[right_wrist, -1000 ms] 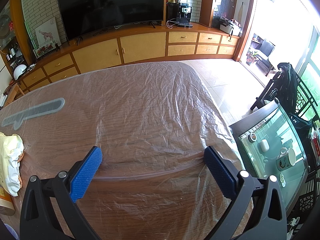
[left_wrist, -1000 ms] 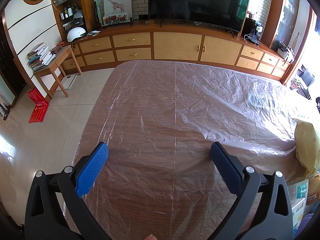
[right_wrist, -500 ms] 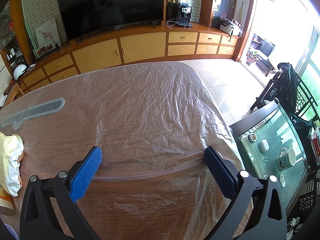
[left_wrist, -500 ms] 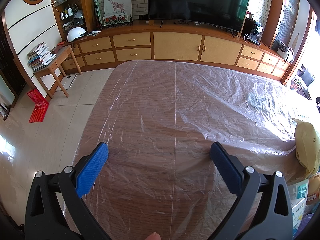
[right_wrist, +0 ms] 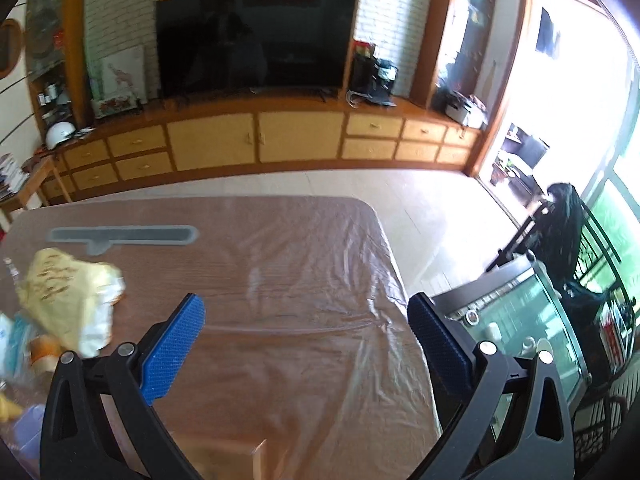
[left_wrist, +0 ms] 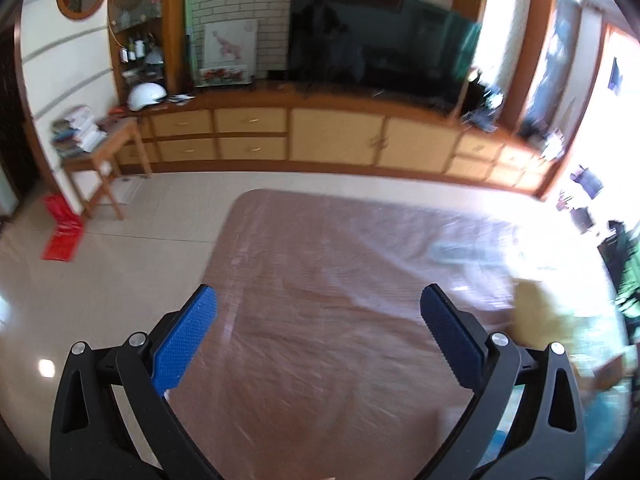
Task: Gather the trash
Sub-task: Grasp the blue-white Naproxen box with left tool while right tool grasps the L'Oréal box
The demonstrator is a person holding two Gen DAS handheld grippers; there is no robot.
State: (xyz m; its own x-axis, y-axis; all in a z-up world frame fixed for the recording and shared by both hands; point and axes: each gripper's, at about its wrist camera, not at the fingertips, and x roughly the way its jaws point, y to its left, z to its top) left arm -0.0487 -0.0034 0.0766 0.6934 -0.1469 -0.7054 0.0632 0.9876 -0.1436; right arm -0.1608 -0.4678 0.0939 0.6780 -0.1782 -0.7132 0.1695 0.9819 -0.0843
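In the left wrist view, blurred throughout, the left gripper point(left_wrist: 318, 306) hangs above a wooden worktop point(left_wrist: 320, 280) covered in clear plastic sheeting point(left_wrist: 360, 232), its blue-padded fingers point(left_wrist: 186, 338) spread wide apart with nothing between them. A yellow crumpled bag point(left_wrist: 544, 312) lies at the worktop's right side, beyond the right-hand finger and apart from it, with more smeared litter point(left_wrist: 600, 400) below it near the frame edge, too blurred to identify. Behind stand a long wooden cabinet point(left_wrist: 336, 140) and a dark television point(left_wrist: 380, 60); a white helmet point(left_wrist: 146, 96) rests on the cabinet top at the left. In the right wrist view, the right gripper point(right_wrist: 306, 312) is likewise held over the sheeted worktop point(right_wrist: 280, 280), fingers point(right_wrist: 174, 346) wide apart and empty. The trash sits at the worktop's left: the yellow bag point(right_wrist: 64, 296) just left of the left-hand finger, not touching it, with a mixed heap of packaging point(right_wrist: 24, 344) beneath it. A grey strip-shaped mark point(right_wrist: 124, 235) lies on the worktop beyond the bag. A glass-topped side table point(right_wrist: 516, 320) stands to the right of the worktop, with a dark garment-draped chair point(right_wrist: 560, 224) behind it.
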